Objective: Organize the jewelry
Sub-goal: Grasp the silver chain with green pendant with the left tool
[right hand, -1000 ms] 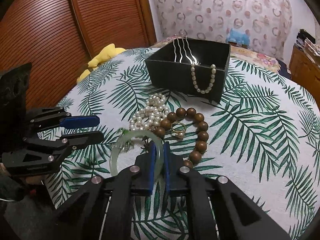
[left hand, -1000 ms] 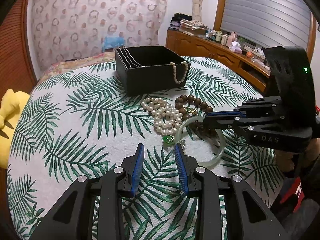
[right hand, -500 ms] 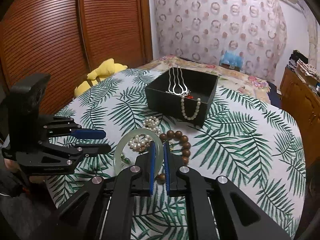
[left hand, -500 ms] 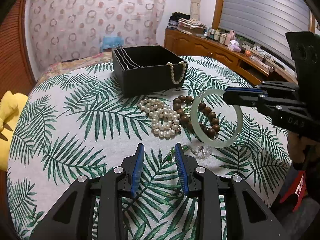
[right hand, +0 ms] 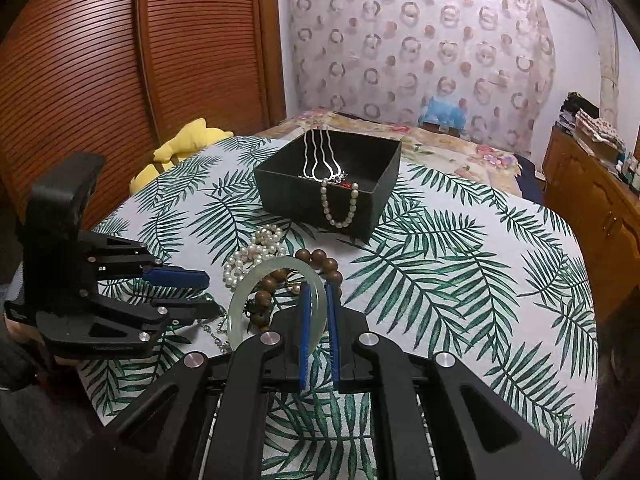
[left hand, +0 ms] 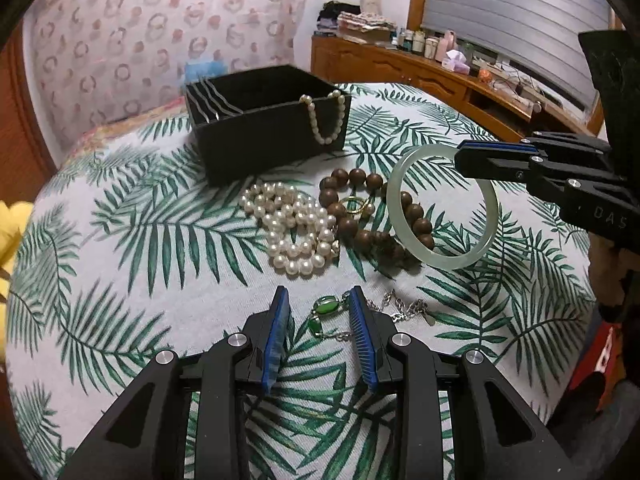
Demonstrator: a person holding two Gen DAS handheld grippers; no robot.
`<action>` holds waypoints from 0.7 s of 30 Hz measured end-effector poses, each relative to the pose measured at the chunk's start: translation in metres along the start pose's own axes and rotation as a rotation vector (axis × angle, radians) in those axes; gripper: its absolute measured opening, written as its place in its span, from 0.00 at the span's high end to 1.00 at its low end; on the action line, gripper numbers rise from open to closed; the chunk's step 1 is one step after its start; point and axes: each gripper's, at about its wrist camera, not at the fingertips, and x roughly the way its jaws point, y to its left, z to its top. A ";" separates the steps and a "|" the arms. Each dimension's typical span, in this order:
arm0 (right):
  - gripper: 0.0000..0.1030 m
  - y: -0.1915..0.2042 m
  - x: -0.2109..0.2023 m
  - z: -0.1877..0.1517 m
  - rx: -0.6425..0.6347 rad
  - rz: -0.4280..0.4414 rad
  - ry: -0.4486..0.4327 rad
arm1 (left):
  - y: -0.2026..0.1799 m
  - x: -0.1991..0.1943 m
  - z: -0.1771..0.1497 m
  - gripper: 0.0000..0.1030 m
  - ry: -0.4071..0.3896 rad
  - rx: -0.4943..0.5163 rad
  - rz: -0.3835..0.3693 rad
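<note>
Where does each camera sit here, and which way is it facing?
Left wrist: rides the left gripper, facing down across the table toward the black box; its open fingers flank a green-stone chain.
Right wrist: rides the right gripper, facing the box from the other side; its fingers clamp the jade bangle.
Shared: box, white pearls, wooden beads, bangle; each view shows the other gripper.

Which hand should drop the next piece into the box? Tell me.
Right. The right gripper is shut on the bangle, lifted clear of the table, with the open box straight ahead. The left gripper is open, low over the green chain, holding nothing.
</note>
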 end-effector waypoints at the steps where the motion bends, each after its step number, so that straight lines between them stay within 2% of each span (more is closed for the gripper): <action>1: 0.91 -0.001 0.000 -0.001 0.001 0.001 0.000 | 0.000 0.000 -0.001 0.71 0.000 0.001 0.002; 3: 0.91 0.000 0.000 -0.001 0.001 0.004 0.001 | -0.001 0.000 -0.001 0.74 -0.005 0.010 0.005; 4: 0.91 0.001 0.001 -0.002 0.000 0.007 0.002 | -0.002 0.000 -0.002 0.82 -0.008 0.017 0.003; 6: 0.91 0.001 0.002 -0.003 0.001 0.009 0.004 | -0.003 0.000 -0.001 0.92 -0.011 0.024 0.003; 9: 0.91 0.001 0.003 -0.004 0.004 0.012 0.006 | -0.001 0.000 0.001 0.95 -0.017 0.016 -0.016; 15: 0.91 0.000 0.002 -0.002 0.000 0.012 -0.003 | 0.005 -0.020 0.008 0.95 -0.095 -0.020 0.003; 21: 0.91 -0.002 -0.004 0.016 -0.008 0.007 -0.043 | 0.013 -0.041 0.029 0.95 -0.165 -0.017 0.038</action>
